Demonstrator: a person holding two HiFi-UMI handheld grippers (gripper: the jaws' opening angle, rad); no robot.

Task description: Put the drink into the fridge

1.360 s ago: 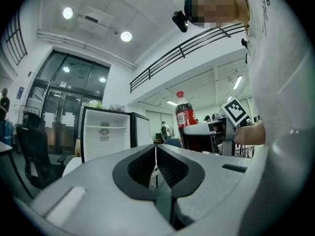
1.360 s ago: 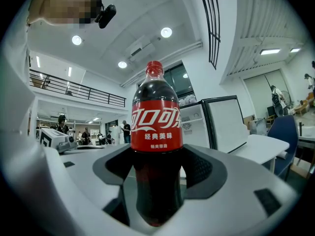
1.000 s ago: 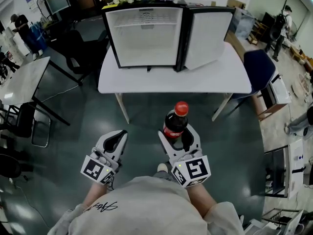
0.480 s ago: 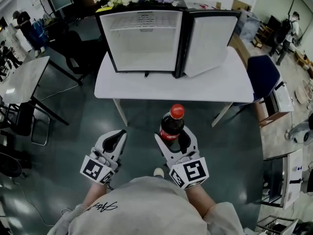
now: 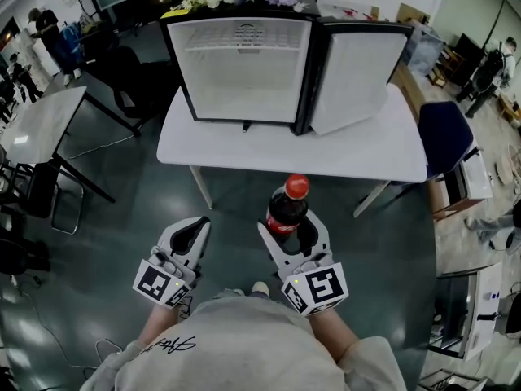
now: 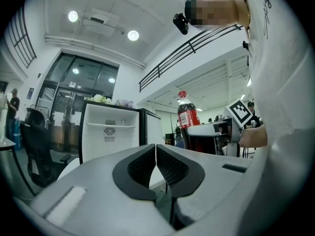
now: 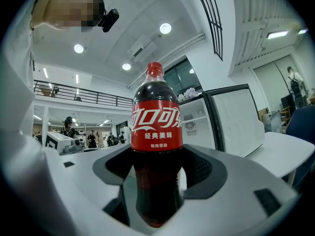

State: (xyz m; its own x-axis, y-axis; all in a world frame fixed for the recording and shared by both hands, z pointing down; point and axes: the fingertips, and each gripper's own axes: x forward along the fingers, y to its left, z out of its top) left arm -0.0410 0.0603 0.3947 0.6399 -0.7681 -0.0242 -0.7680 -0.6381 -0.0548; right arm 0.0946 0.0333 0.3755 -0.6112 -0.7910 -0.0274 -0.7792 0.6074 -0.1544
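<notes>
At lower centre of the head view, the right tool (image 5: 293, 233) is clamped on the upright cola bottle (image 5: 286, 210), just below the white counter (image 5: 285, 149) that carries the open fridge (image 5: 244, 68) at the top. The left tool (image 5: 189, 235) sits at lower left. Left gripper view: jaws pressed together, nothing between them, and in the right gripper view both jaws squeeze the bottle's dark lower body, dead centre.
</notes>
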